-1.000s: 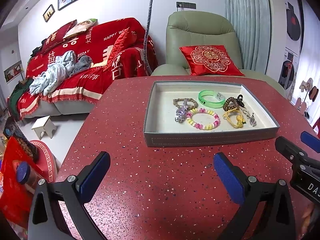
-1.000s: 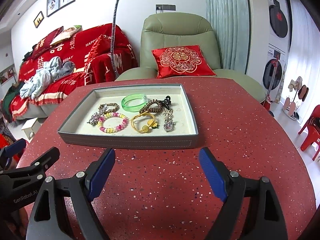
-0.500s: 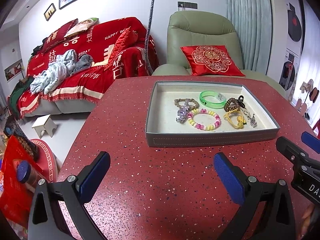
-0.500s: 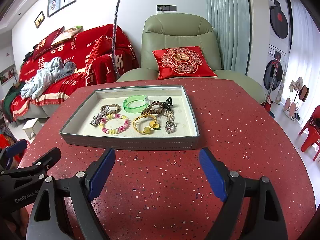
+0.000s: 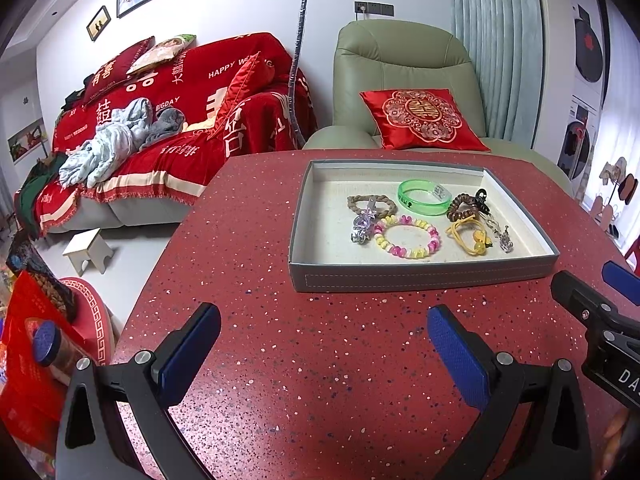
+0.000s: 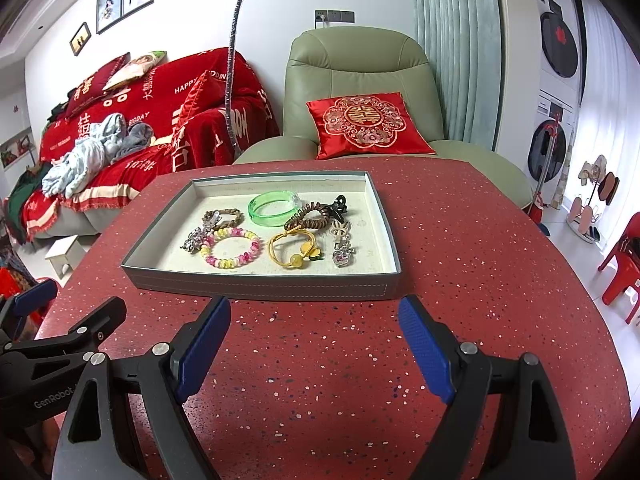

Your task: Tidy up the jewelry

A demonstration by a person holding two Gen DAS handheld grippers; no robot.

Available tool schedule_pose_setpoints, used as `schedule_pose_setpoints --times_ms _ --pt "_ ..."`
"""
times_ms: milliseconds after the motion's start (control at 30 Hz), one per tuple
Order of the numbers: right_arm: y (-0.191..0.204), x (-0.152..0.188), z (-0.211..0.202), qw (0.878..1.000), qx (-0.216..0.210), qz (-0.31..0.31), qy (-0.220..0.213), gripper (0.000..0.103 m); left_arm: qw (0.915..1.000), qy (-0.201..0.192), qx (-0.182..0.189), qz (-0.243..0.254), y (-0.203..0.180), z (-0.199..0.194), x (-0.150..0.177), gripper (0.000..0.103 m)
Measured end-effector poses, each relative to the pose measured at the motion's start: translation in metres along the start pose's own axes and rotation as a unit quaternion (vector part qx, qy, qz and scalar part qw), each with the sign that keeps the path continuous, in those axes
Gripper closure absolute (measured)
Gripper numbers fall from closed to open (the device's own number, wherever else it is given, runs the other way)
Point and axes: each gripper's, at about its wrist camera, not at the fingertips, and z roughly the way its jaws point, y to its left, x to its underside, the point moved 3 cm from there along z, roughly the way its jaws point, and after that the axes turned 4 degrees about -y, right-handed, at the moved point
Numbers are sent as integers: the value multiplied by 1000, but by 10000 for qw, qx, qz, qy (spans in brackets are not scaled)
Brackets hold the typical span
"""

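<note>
Red speckled surface (image 6: 460,248) in a living room, with a grey tray (image 6: 260,286) of jewelry and two spread claws waiting before it.

Both the left claw (image 5: 324,344) and the right claw (image 6: 314,342) hover low over the surface with their blue pads wide apart and nothing between them, a little short of the tray's near wall. Inside the tray lie a green bangle (image 6: 274,209), a pink and yellow bead bracelet (image 6: 232,249), a yellow cord bracelet (image 6: 294,249), a brown coil hair tie (image 6: 306,218) touching a black clip (image 6: 338,204), a braided brown band (image 6: 224,218) and small silver charms (image 6: 342,254). All look light. I judge the bangle stiff and smooth, so it may slip; better to pinch across its rim. The bead and cord pieces seem soft and will hang down, so take one strand only. They lie close together and a neighbour could be dragged along.
</note>
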Motion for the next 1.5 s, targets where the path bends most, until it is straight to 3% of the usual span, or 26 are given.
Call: schedule_pose_setpoints --times_ms 1500 --pt "2 -2 -1 10000 -8 -5 17 15 10000 77 11 -27 -2 2 2 0"
